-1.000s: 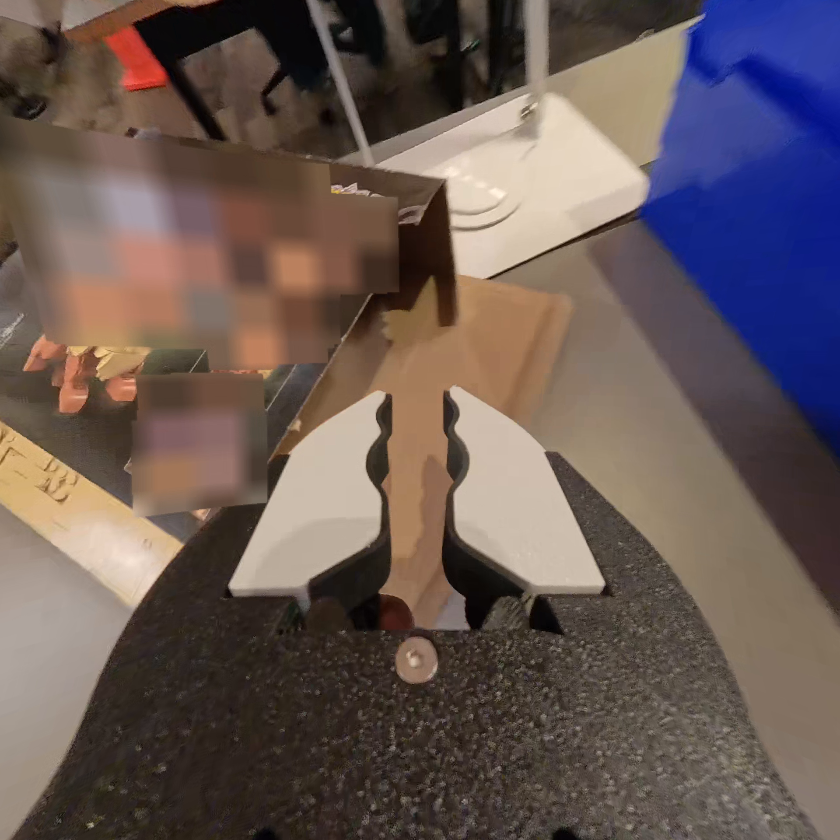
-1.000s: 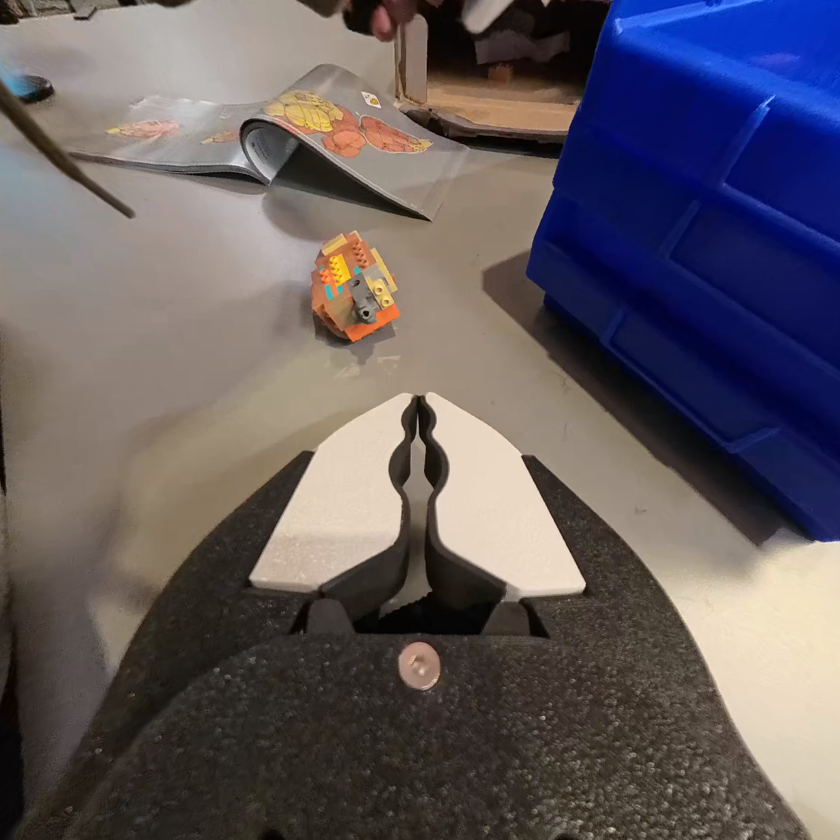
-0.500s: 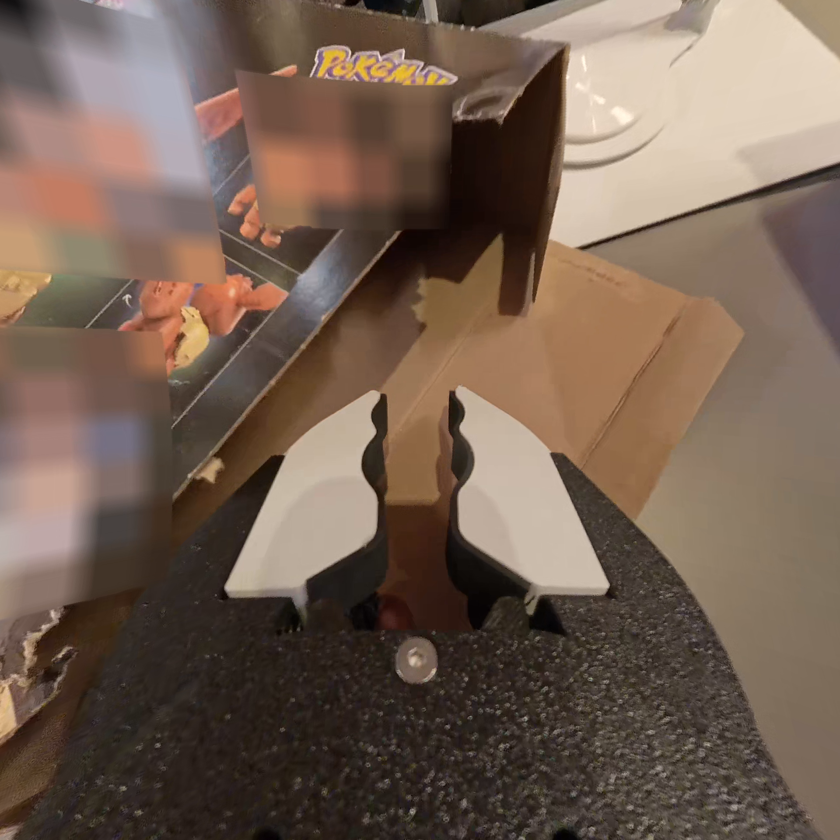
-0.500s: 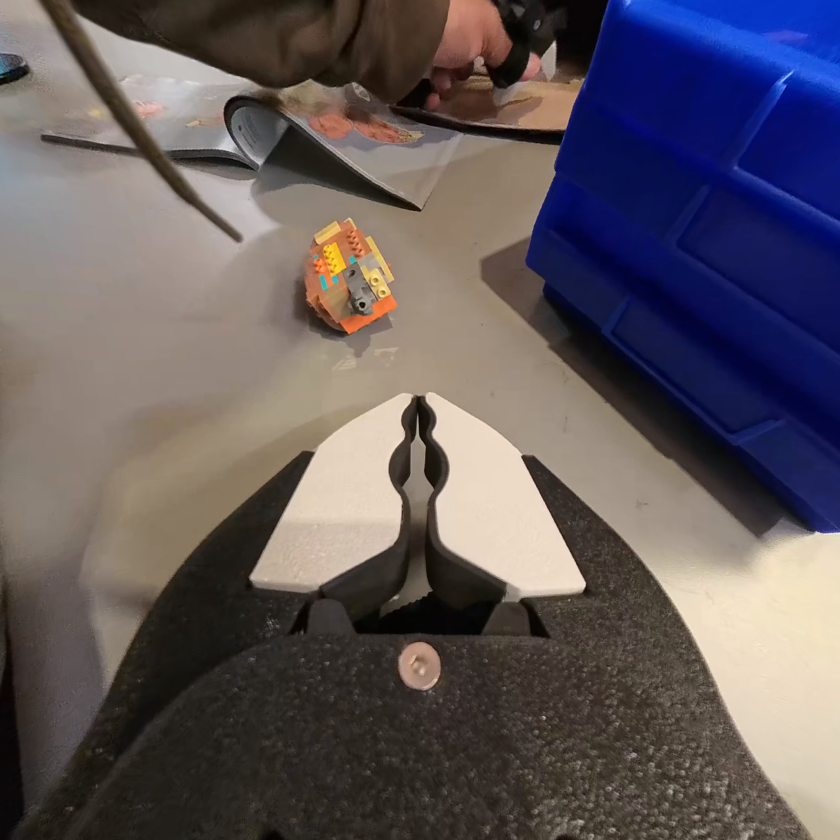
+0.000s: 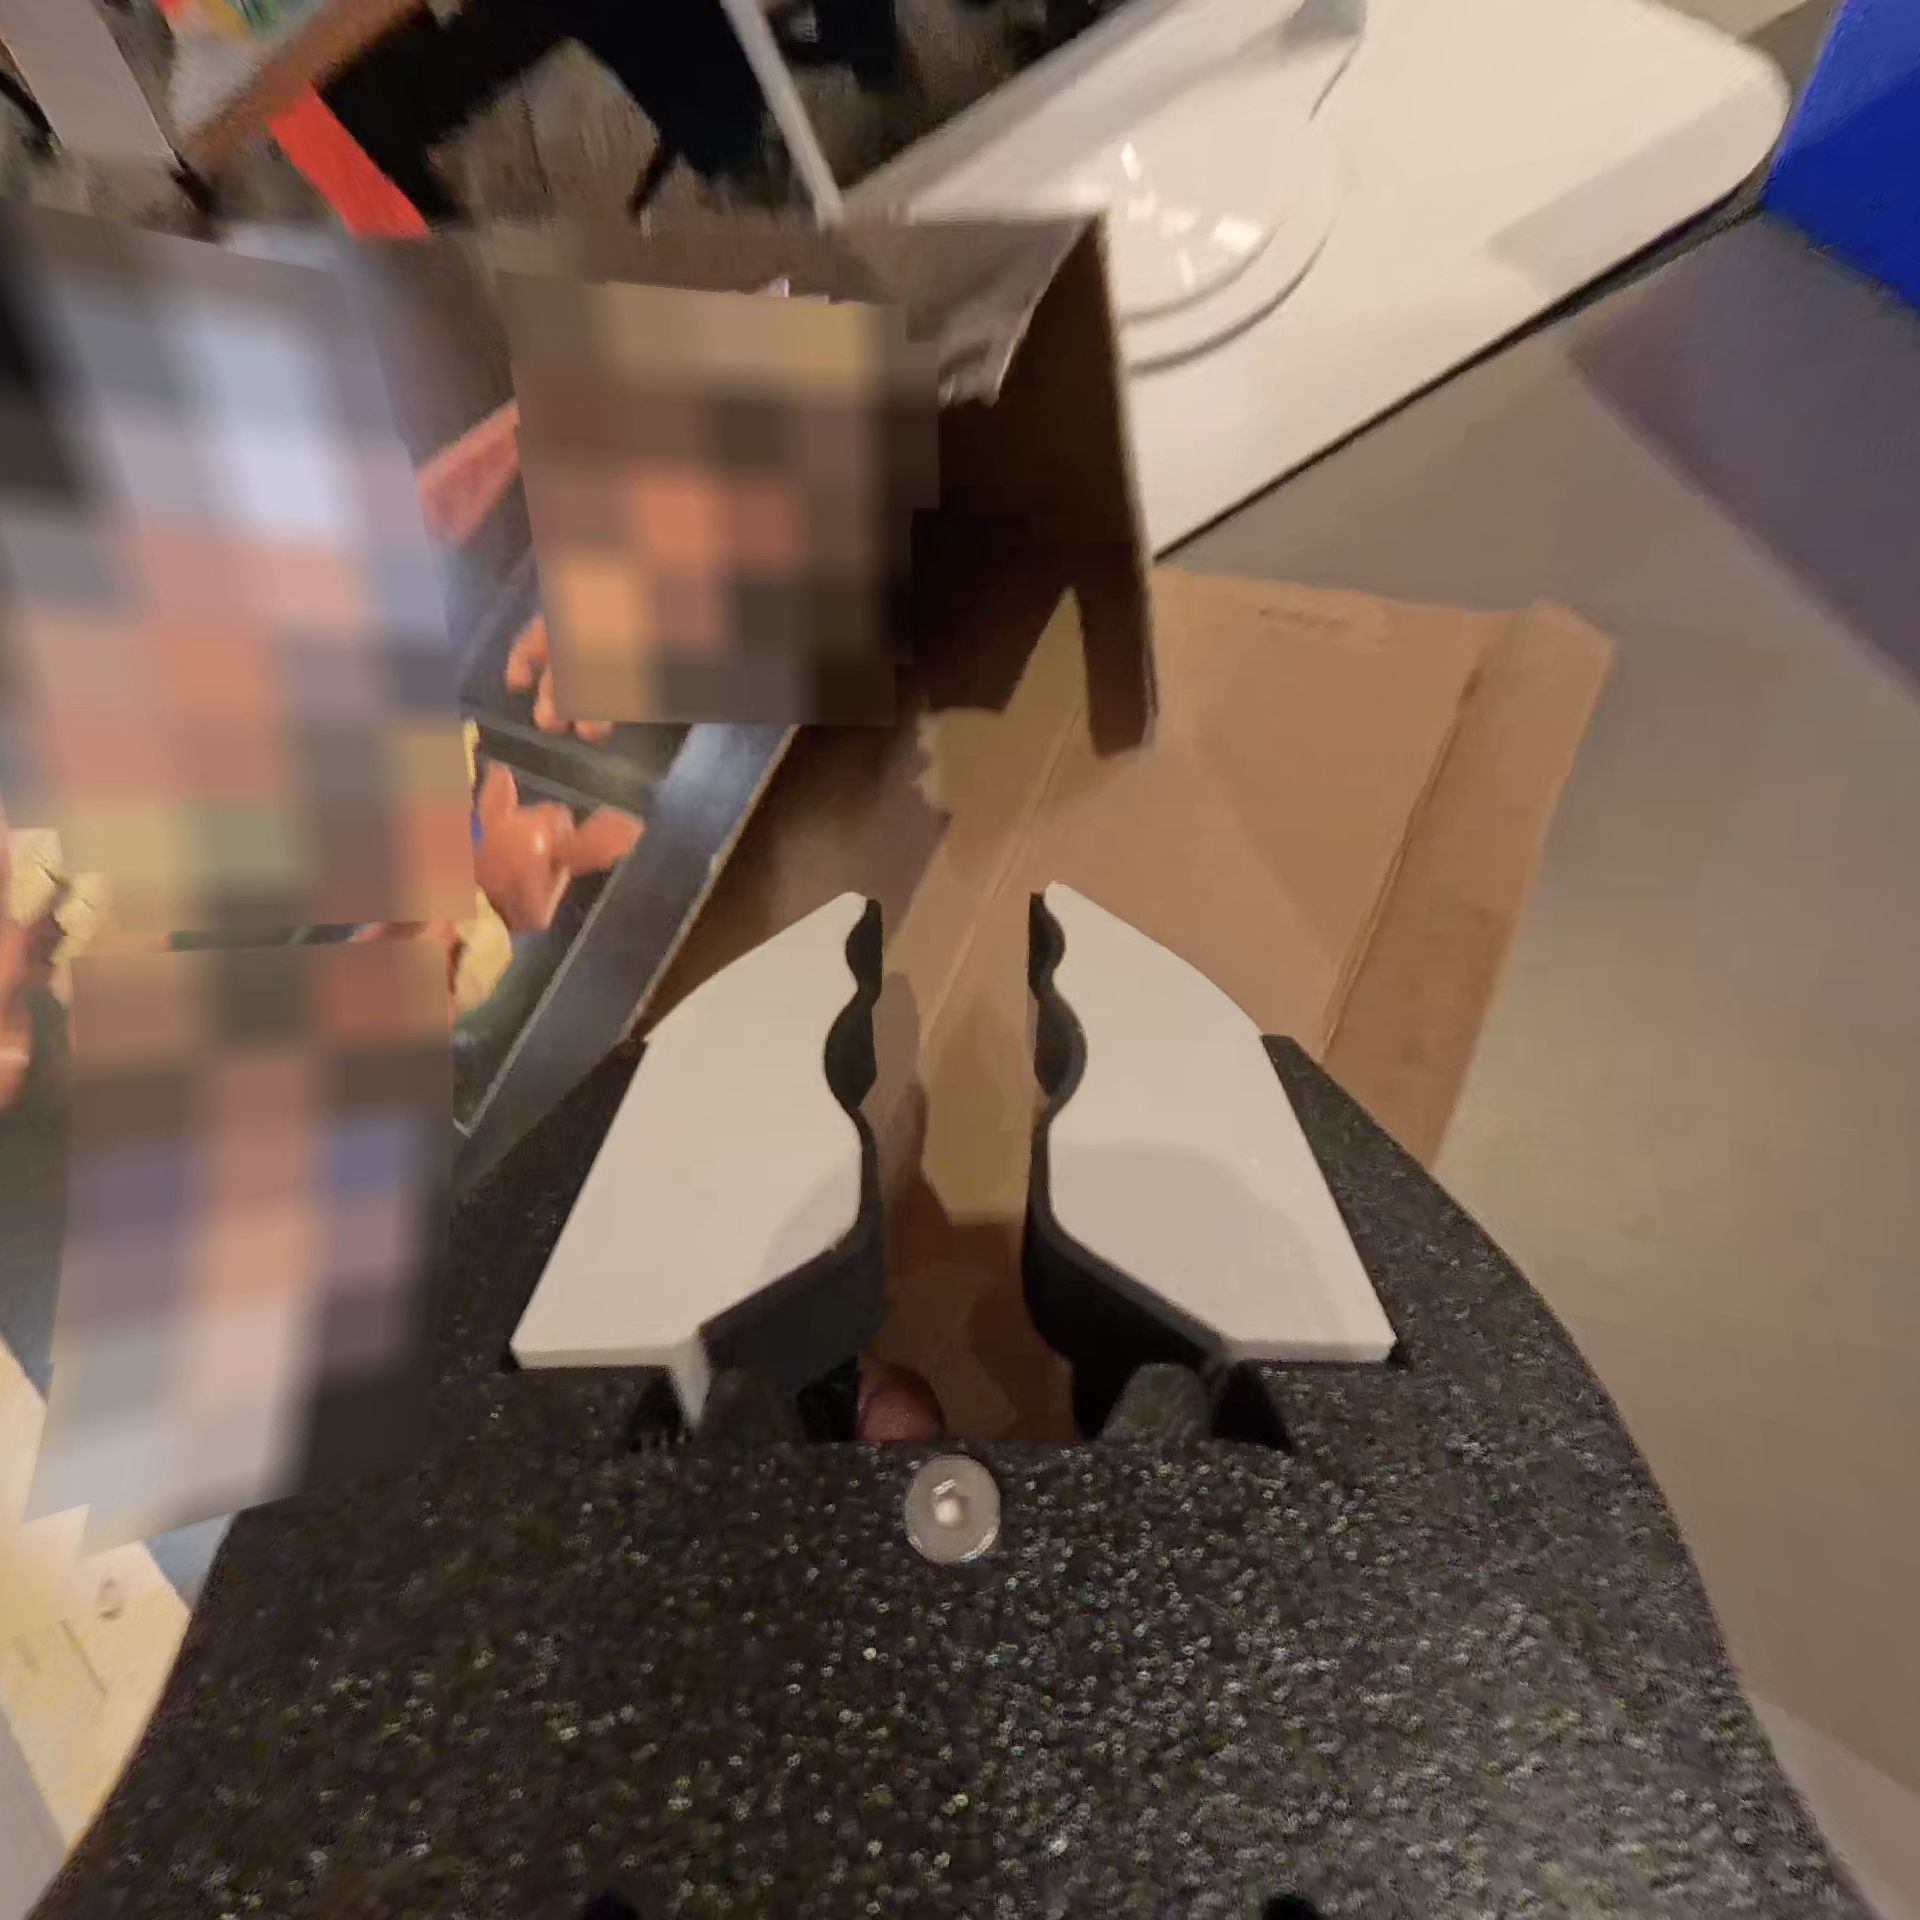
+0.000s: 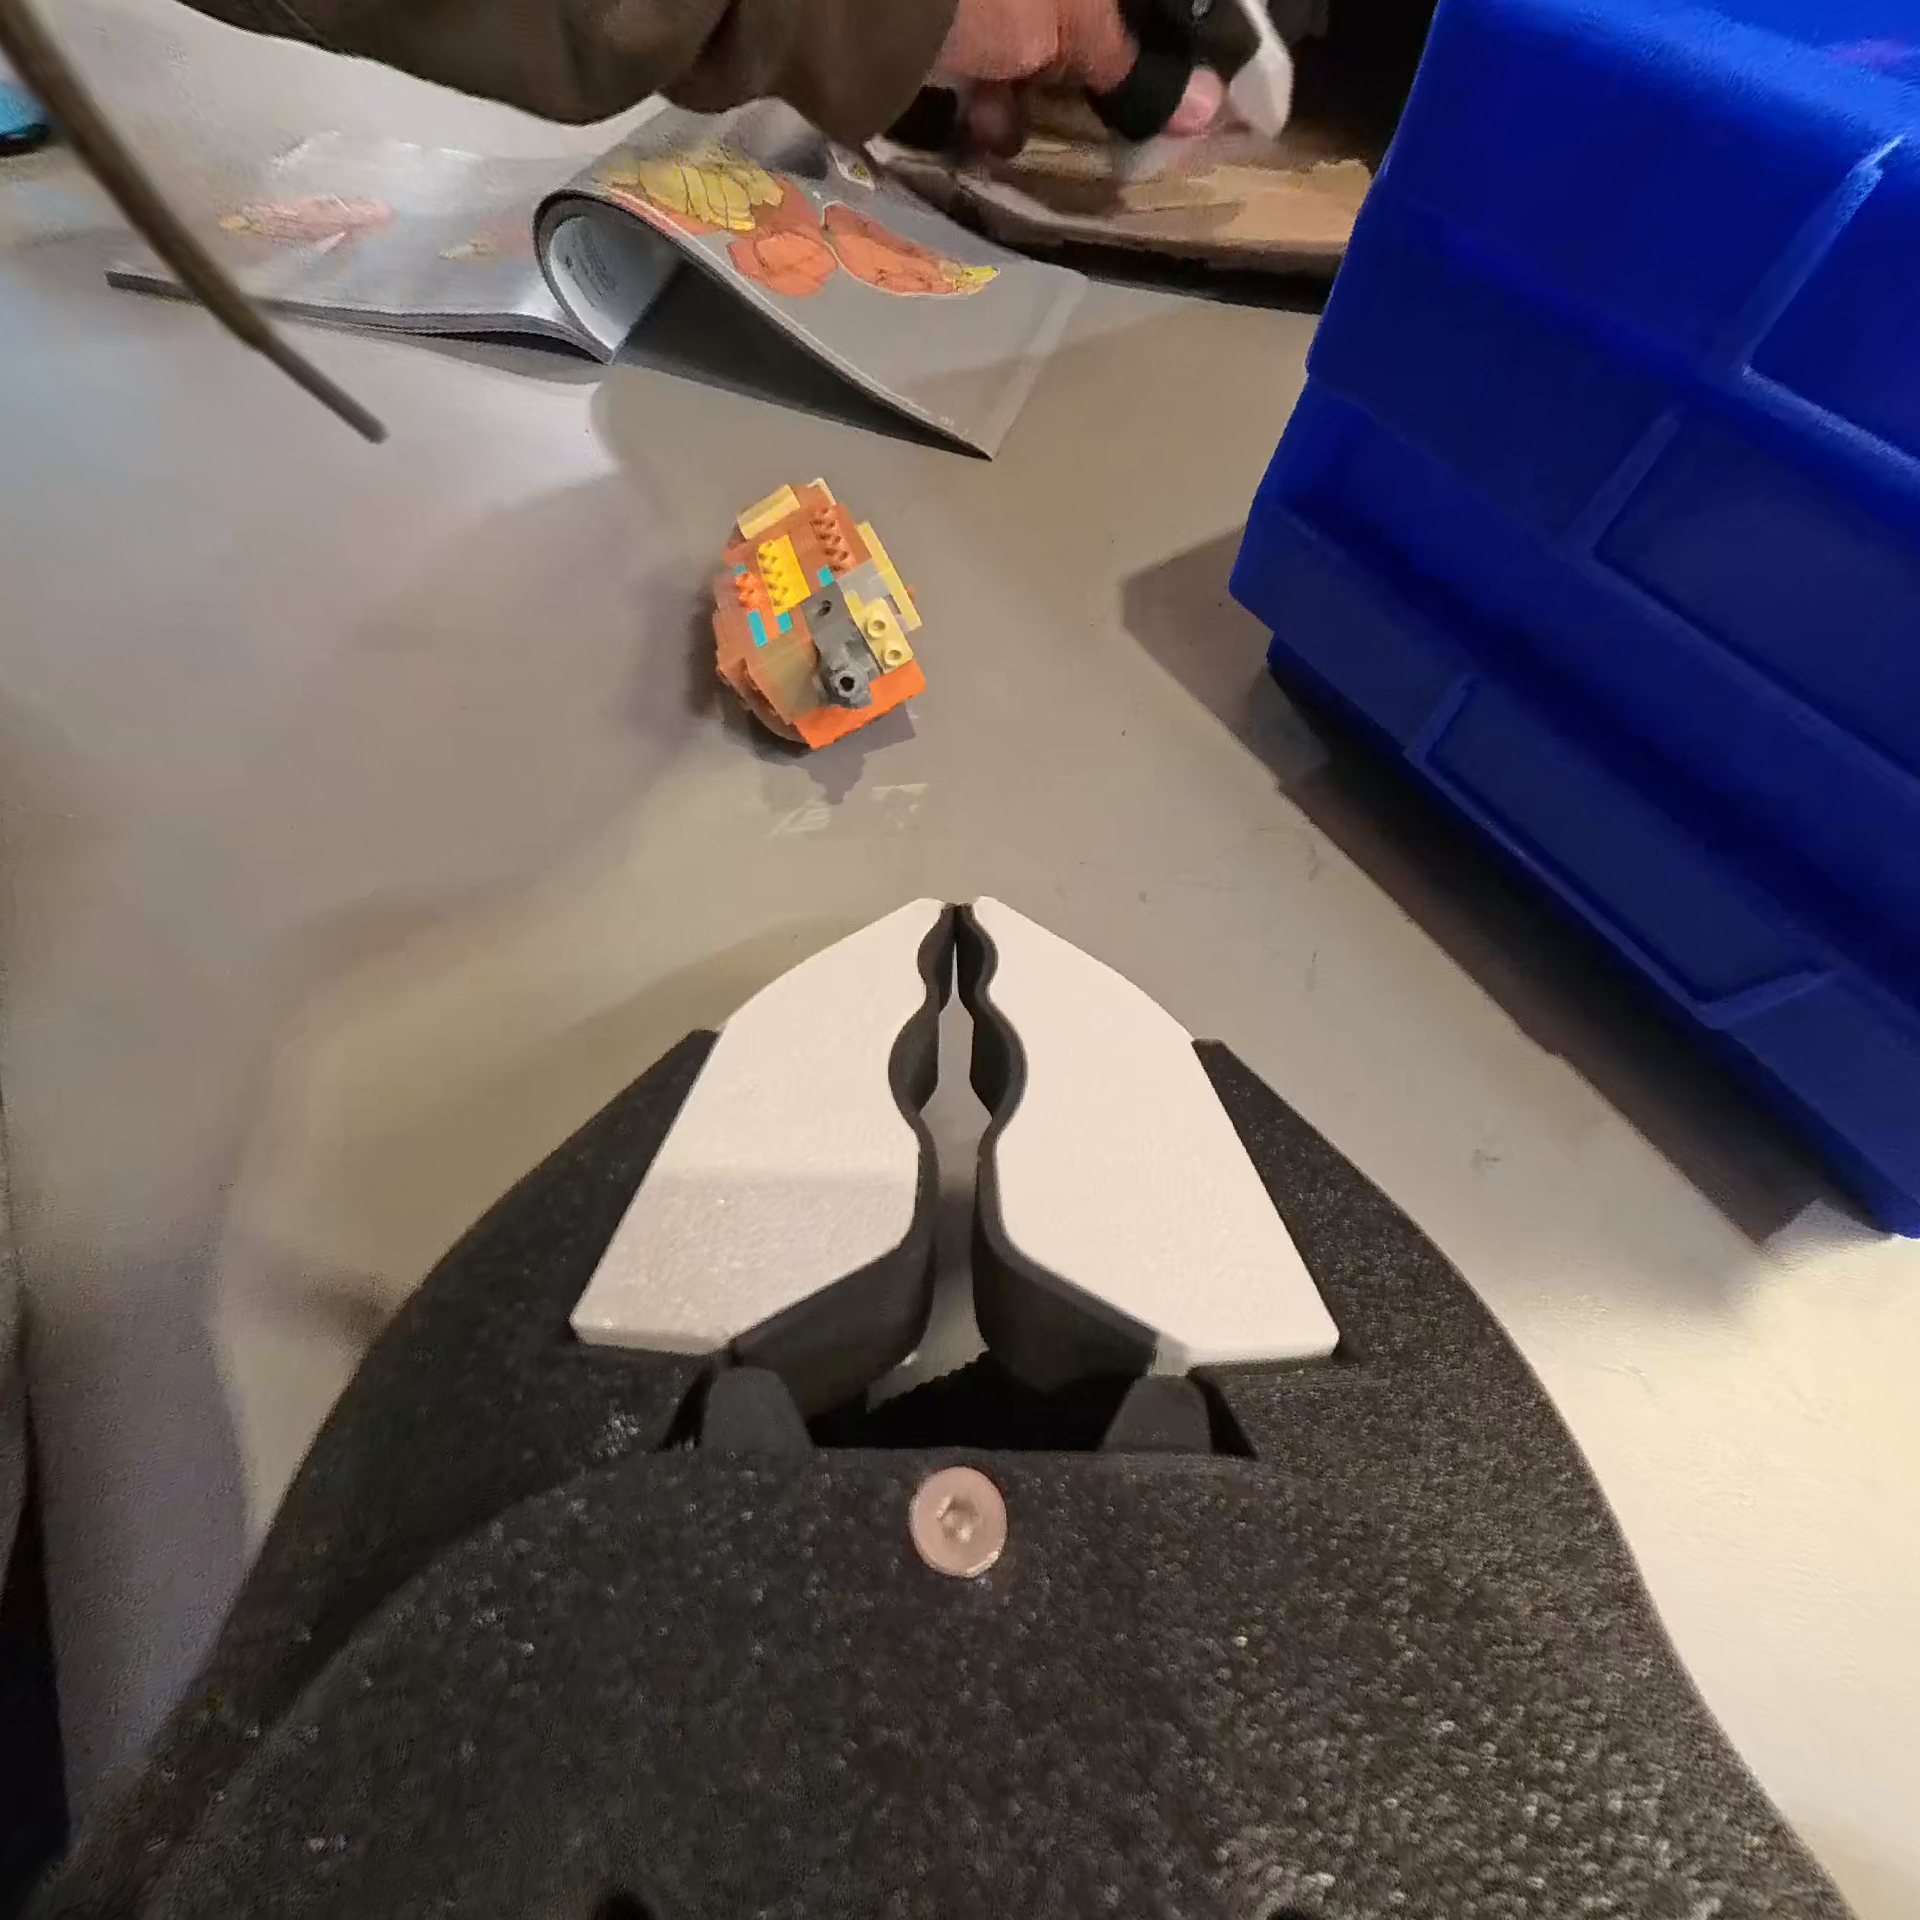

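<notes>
My left gripper (image 5: 954, 906) is open and empty, hovering over the brown inner flap (image 5: 1268, 821) of an opened printed cardboard box (image 5: 1081, 436) whose side flap stands upright just ahead. My right gripper (image 6: 956, 906) is shut and empty, low over the grey table (image 6: 312, 727). A small orange and yellow brick model (image 6: 816, 618) lies on the table a short way ahead of the right gripper, apart from it. In the right wrist view a sleeved arm and hand (image 6: 997, 52) hold the left gripper over the box at the far edge.
A blue plastic bin (image 6: 1621, 499) stands close on the right. An open booklet (image 6: 727, 260) lies beyond the brick model. A thin dark cord (image 6: 197, 260) hangs at the upper left. A white stand base (image 5: 1299, 218) sits behind the box. The gap from one gripper's tips to the other's is roughly 40 cm.
The left gripper has pulled back and tilted up from the box, still open. The arm in the right wrist view has shifted over the box. The right gripper and brick model have barely moved.
</notes>
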Available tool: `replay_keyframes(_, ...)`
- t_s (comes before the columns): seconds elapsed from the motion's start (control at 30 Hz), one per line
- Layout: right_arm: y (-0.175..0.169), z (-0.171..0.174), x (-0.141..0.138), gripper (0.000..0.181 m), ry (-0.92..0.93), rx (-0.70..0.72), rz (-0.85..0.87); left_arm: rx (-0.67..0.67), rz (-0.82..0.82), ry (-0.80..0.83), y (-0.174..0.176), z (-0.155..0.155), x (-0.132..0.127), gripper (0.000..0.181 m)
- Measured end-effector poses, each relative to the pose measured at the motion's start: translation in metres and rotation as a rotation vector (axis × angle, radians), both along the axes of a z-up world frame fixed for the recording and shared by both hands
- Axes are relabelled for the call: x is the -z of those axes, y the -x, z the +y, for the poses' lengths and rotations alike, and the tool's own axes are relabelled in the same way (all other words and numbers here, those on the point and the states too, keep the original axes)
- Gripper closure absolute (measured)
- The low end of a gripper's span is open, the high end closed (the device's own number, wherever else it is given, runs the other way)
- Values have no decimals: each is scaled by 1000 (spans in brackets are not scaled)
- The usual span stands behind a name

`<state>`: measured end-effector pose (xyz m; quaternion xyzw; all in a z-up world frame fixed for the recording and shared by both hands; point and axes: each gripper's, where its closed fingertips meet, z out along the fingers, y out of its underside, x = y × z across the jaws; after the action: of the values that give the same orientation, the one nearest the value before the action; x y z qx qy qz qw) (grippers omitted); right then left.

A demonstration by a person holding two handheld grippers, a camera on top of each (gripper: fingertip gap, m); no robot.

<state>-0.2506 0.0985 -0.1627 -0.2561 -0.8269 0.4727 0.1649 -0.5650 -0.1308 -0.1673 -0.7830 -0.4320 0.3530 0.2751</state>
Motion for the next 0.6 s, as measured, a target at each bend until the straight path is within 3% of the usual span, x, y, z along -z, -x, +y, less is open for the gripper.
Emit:
replay_keyframes(0.13,-1,-1,2,181,-11,-8,-6,68,86,67,11,22,-14,153)
replay_keyframes(0.23,-1,-1,3,181,-19,-10,-10,108,59,43,15,35,-4,153)
replay_keyframes(0.6,-1,-1,5,181,-30,-6,-19,214,-29,39,-4,38,13,158)
